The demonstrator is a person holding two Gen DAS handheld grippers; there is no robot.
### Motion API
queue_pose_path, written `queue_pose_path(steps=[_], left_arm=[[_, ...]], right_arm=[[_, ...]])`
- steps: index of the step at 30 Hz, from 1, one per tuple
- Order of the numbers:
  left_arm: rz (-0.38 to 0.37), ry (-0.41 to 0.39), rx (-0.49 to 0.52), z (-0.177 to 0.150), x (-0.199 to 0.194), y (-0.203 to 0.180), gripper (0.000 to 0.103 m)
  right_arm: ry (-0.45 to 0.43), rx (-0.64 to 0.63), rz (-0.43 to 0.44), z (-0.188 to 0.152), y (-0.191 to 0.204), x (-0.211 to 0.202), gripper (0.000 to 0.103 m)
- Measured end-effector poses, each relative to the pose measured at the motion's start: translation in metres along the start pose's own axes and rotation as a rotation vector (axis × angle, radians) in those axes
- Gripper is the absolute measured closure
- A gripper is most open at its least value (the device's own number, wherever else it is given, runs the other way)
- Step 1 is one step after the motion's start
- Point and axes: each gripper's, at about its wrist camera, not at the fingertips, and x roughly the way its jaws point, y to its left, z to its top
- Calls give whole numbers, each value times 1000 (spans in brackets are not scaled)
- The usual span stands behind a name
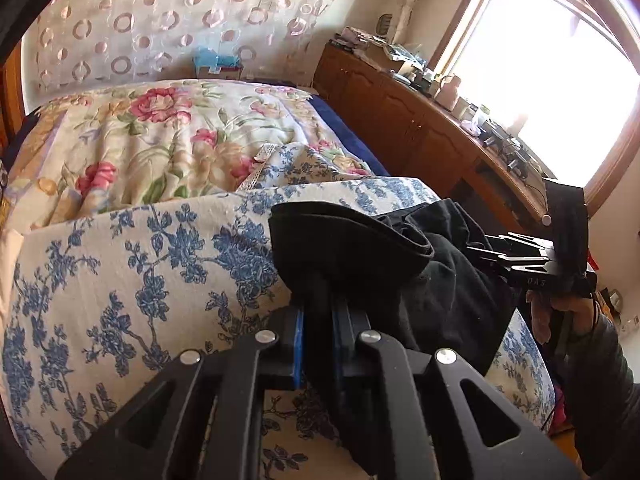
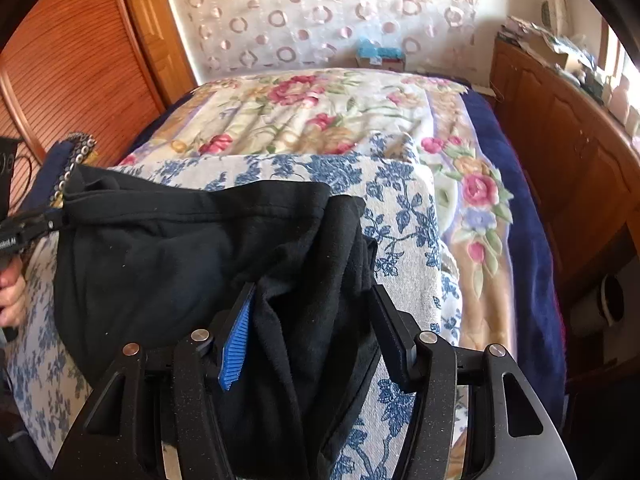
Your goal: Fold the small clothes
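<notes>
A black garment (image 1: 440,280) lies bunched on the bed's blue-flowered cover (image 1: 120,280). In the left wrist view my left gripper (image 1: 320,300) is shut on one edge of it; the blue pads stand close together and cloth covers the tips. Further right, a hand holds my right gripper (image 1: 486,258) in the other side of the cloth. The right wrist view shows the black garment (image 2: 180,248) spread leftward, and a thick bunch of it fills my right gripper (image 2: 312,292), whose jaws stand fairly wide around it. At the far left edge, my left gripper (image 2: 56,220) pinches the garment's corner.
A pink-flowered blanket (image 1: 140,148) covers the far half of the bed. A wooden cabinet (image 1: 400,120) with a cluttered top runs along the right under a bright window (image 1: 540,60). A slatted wooden door (image 2: 80,80) stands on the left, with a studded dark item (image 2: 76,160) beside it.
</notes>
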Motion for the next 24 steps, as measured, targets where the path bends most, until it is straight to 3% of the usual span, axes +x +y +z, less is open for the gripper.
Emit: queue_pose_path(steps=[5, 10, 11, 12, 15, 24], left_arm=[[19, 6, 11, 0, 8, -2, 94], [38, -2, 27, -1, 6, -8, 94], [39, -5, 30, 0, 5, -10, 94], [38, -7, 33, 0, 4, -10, 94], [29, -29, 42, 0, -2, -15, 94], [-18, -105, 45, -1, -39, -24, 94]], right_arm=[[-2, 50, 7, -1, -12, 2, 36], [-4, 77, 48, -4, -17, 4, 36], [1, 71, 61, -4, -16, 4, 40], [7, 66, 94, -4, -15, 4, 56], [19, 46, 155, -2, -10, 3, 83], [-102, 10, 95, -5, 13, -29, 93]])
